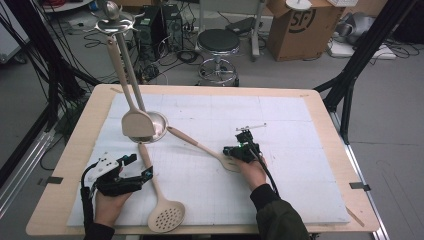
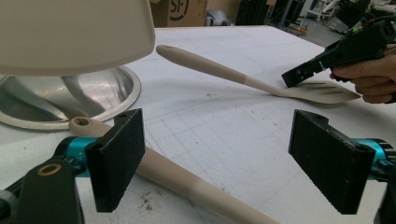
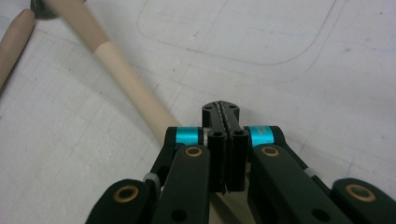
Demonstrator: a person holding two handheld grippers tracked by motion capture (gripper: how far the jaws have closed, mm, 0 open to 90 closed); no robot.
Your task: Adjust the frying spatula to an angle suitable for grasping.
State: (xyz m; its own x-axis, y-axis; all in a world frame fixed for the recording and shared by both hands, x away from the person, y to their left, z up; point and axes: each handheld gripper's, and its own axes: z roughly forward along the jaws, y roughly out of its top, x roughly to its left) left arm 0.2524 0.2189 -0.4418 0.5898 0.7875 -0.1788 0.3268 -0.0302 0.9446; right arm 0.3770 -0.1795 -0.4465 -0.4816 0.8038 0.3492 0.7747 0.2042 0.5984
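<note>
On the white mat (image 1: 280,130) covering the table (image 1: 330,107), a metal stand (image 1: 131,70) rises from a round steel base (image 1: 159,124) at the far left, with one beige turner (image 1: 136,123) hanging from its top so that the blade dangles just over the base; hung there it drains and stays off the mat. Two more utensils lie flat. A slotted turner (image 1: 200,145) runs from near the base toward the right, its blade at the near end, and the right gripper (image 1: 235,150) sits on that blade; in the right gripper view the jaws are pressed together, though whether they pinch the blade's edge I cannot tell, since the blade passes under them. A hold at the blade would leave the handle free to swing up toward a hook. The skimmer (image 1: 161,200) lies at the near left, its perforated head toward the person. The left gripper (image 1: 142,174) hovers beside its handle with jaws spread wide and nothing between them, the handle (image 2: 187,182) passing just under the left jaw, probably lined up for a grasp.
</note>
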